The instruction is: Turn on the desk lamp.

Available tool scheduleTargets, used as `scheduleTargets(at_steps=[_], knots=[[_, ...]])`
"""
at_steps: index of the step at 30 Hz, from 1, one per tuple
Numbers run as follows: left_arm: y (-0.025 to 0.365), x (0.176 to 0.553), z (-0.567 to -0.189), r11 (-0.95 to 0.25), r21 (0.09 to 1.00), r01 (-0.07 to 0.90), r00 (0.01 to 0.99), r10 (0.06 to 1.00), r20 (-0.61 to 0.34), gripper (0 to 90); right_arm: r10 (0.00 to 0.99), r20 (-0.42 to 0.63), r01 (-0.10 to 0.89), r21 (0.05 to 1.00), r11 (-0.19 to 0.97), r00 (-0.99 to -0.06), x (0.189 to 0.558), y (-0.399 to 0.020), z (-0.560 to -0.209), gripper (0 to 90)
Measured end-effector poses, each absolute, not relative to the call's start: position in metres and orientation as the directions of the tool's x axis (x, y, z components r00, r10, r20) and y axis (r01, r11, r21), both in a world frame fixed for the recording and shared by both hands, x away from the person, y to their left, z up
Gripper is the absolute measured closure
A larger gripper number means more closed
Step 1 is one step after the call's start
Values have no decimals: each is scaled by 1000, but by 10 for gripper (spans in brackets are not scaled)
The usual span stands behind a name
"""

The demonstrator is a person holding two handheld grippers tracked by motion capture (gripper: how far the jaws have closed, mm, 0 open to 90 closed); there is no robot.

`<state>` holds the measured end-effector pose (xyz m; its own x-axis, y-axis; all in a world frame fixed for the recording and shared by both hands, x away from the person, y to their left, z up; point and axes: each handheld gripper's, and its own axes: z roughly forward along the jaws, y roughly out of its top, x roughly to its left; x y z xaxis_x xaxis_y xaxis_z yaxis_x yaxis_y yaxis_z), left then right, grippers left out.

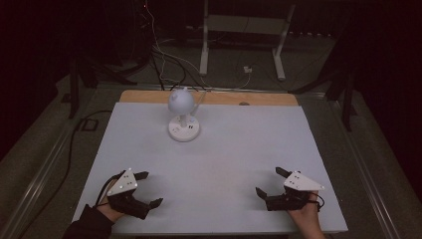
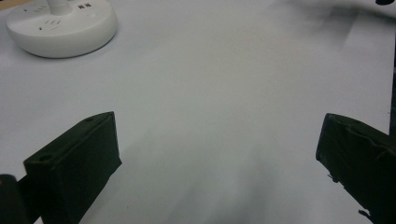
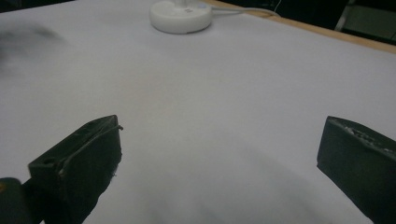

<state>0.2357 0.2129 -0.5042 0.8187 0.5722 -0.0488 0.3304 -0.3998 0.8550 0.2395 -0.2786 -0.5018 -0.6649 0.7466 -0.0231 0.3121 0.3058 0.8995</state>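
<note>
A small white desk lamp (image 1: 182, 115) with a round base and a dome head stands on the white table sheet (image 1: 214, 159) toward the back middle. Its base (image 2: 60, 25) sits at the top left of the left gripper view, and the same base (image 3: 181, 15) lies far ahead in the right gripper view. My left gripper (image 1: 148, 189) rests near the front left corner, jaws wide apart and nothing between them. At the front right my right gripper (image 1: 271, 181) is likewise open and empty. Both point inward over bare sheet.
A wooden table edge (image 1: 268, 98) runs behind the white sheet. A white cord (image 3: 243, 11) leads from the lamp base off the back. Beyond the table are floor cables (image 1: 164, 55) and a white metal stand (image 1: 239, 35).
</note>
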Motion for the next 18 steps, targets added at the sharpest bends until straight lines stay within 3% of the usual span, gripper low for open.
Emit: scheduleTargets(at_steps=[18], knots=[[211, 234, -503, -417, 852, 317, 834, 551, -40, 1, 760, -26, 286, 918, 275, -649, 238, -282, -499, 0]])
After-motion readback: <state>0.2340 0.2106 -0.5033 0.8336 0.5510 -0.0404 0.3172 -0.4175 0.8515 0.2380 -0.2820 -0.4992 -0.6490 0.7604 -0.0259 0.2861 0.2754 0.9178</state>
